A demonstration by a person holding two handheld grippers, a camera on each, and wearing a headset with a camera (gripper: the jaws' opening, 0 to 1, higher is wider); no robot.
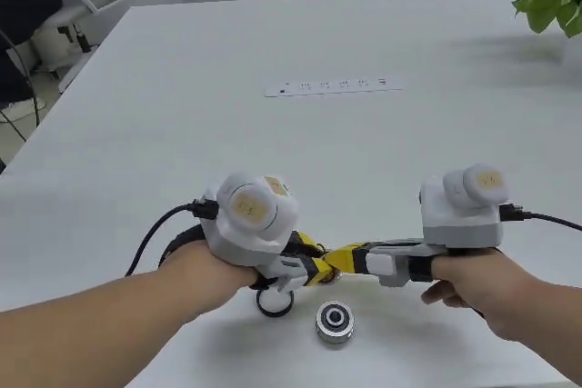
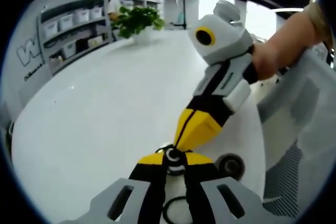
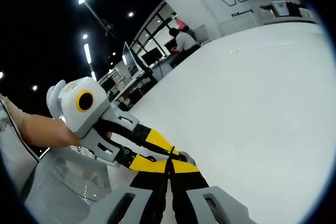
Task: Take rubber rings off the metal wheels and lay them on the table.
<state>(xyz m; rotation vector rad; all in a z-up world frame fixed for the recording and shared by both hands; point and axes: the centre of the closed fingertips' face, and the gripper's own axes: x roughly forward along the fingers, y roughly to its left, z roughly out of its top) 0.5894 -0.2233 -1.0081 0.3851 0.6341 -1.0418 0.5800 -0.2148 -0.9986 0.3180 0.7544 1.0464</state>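
Just beside the metal wheel (image 1: pixel 336 322) lying flat on the white desk (image 1: pixel 273 152), on the left-hand side of it, lies one loose black rubber ring (image 1: pixel 274 303). Just beyond that wheel the two claws meet tip to tip: the left claw (image 2: pixel 173 160) is narrow, clamped on a second metal wheel (image 2: pixel 172 155), and the right claw (image 3: pixel 169 165) has its jaws pressed almost together, tips at the held wheel, though whether it pinches a ring there I cannot tell. One power strip (image 1: pixel 333 87) lies well beyond the flat wheel.
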